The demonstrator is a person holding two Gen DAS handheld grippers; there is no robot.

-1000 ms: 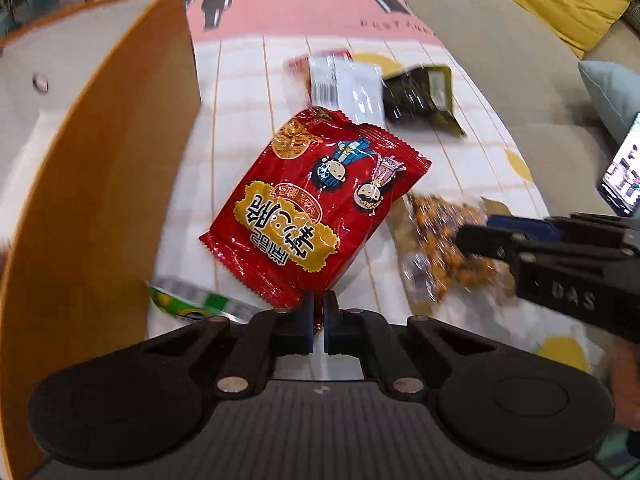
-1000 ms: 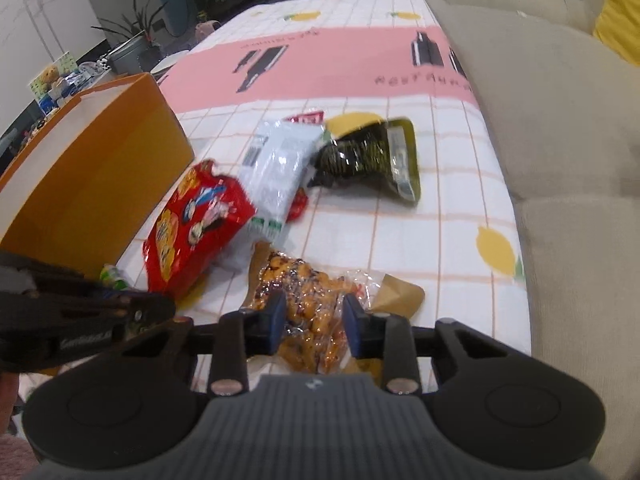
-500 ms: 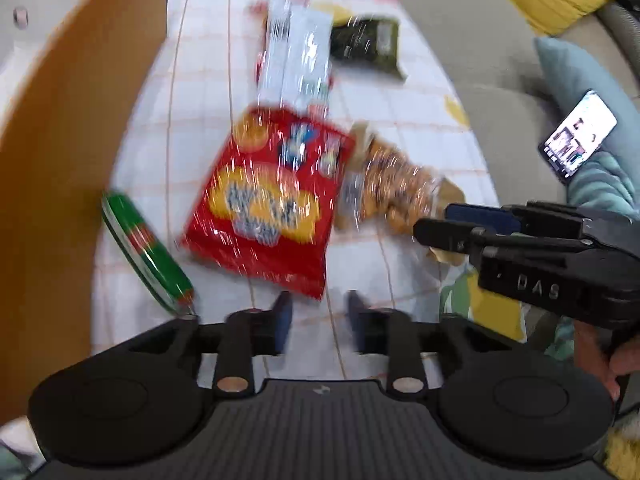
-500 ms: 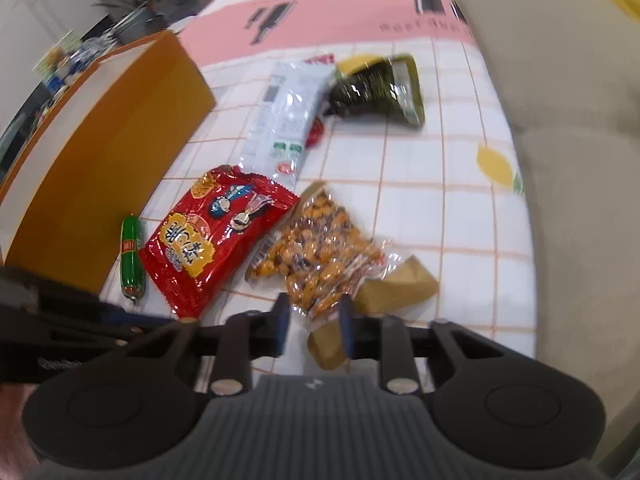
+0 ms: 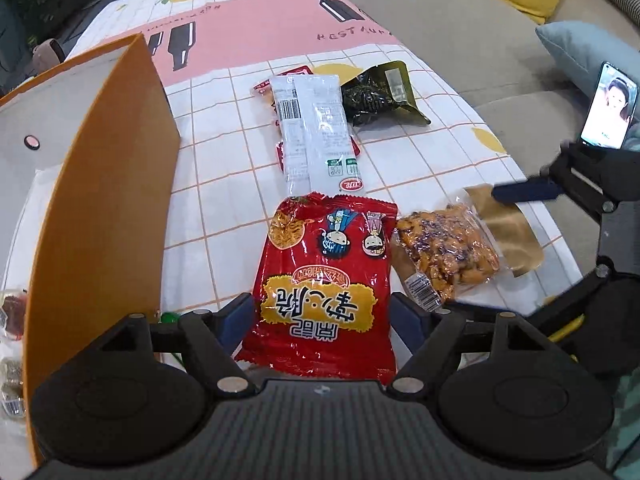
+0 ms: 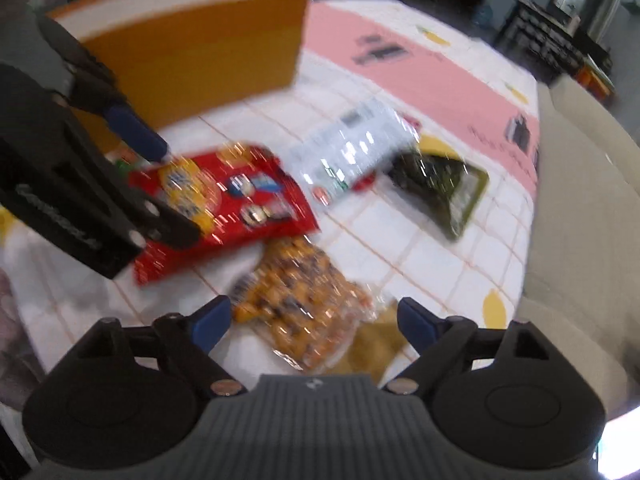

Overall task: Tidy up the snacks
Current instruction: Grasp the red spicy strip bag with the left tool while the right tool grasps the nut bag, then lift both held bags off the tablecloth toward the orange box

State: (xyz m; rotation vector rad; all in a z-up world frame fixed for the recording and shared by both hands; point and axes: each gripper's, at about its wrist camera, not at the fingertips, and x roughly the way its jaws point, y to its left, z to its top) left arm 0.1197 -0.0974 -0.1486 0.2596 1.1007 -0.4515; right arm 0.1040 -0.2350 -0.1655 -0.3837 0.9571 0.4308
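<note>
Now red snack bag (image 5: 325, 280) between opening left gripper (image 5: 324, 322) fingers (image 5: 236, 320), untouched.

Snack packets (image 5: 326, 280) on checked tablecloth (image 5: 224, 136)

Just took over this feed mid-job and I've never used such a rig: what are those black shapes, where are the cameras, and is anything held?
Each picture comes from a camera on a hand-held two-finger gripper, looking along its fingers. The left gripper straddles the red foil snack bag; the right gripper straddles the clear bag of orange nuts. Both jaws are opening and grip nothing. A white wrapped packet, a dark green pouch and an orange cardboard box share the checked tablecloth.
</note>
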